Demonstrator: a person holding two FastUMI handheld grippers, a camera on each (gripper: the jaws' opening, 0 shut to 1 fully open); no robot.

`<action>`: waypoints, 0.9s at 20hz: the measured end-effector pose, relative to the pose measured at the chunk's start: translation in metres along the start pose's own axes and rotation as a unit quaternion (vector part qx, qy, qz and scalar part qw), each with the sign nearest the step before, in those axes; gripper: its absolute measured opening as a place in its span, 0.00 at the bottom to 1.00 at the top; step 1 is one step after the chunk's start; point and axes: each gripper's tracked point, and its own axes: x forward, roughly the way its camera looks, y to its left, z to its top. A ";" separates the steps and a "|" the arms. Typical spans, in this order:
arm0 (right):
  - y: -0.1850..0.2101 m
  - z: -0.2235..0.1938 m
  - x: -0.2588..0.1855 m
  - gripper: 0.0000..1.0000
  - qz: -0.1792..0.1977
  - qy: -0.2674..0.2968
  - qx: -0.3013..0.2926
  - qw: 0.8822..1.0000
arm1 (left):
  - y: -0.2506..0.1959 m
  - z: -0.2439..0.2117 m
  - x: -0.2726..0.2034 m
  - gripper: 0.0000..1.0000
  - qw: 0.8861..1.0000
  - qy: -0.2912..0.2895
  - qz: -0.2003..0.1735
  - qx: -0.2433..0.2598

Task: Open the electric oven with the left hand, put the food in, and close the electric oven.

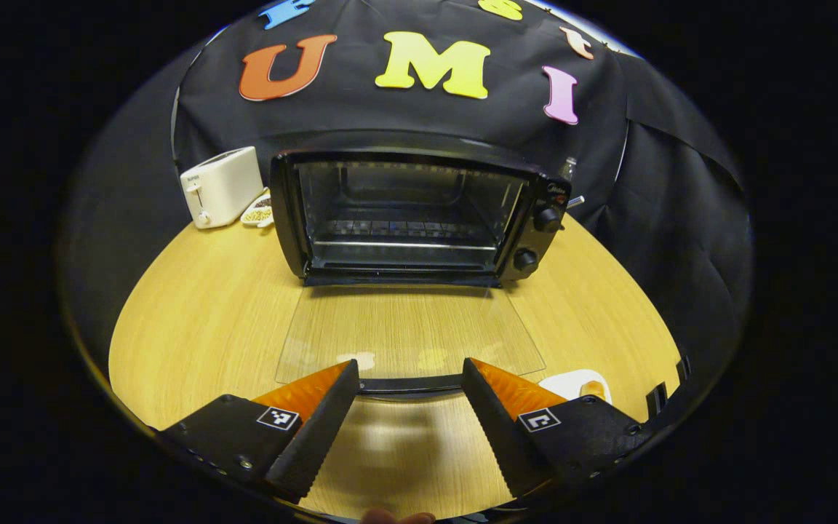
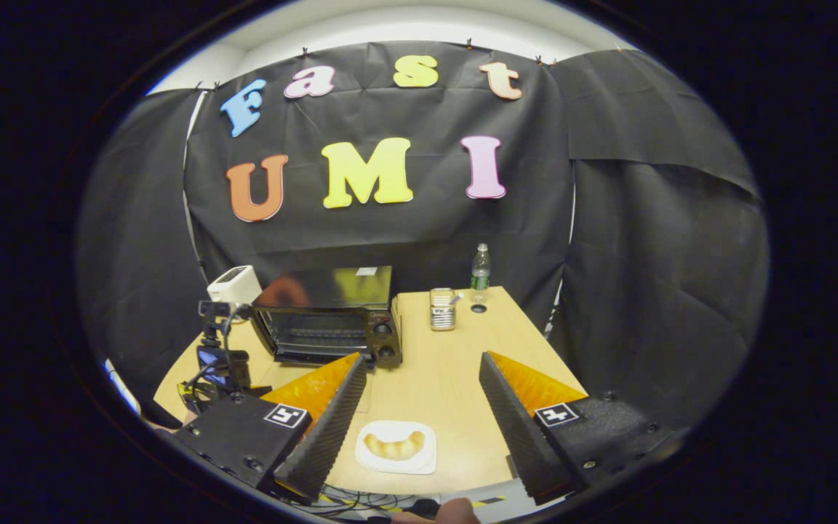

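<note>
Oven door lies open on the counter. Left gripper fingers spread wide, empty; right gripper fingers likewise, above the croissant.

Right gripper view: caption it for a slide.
Open right tongs hover above croissant on white plate; oven door open.

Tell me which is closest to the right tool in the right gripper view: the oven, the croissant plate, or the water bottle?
1. Croissant plate, right between the right tool fingers.
2. Oven, farther back on the left, door open.
3. Water bottle, at the table's far edge.
</note>
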 end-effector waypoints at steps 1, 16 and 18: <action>0.002 -0.004 -0.002 0.99 -0.002 0.003 0.003 1.000 | -0.001 0.008 -0.012 0.94 1.000 -0.017 -0.003 0.002; 0.038 -0.156 0.060 0.96 0.020 0.176 0.045 0.983 | 0.021 0.076 -0.170 0.94 0.986 -0.164 0.012 -0.025; 0.038 -0.182 0.075 0.96 0.023 0.204 0.036 0.978 | 0.025 0.086 -0.177 0.94 0.985 -0.169 0.019 -0.035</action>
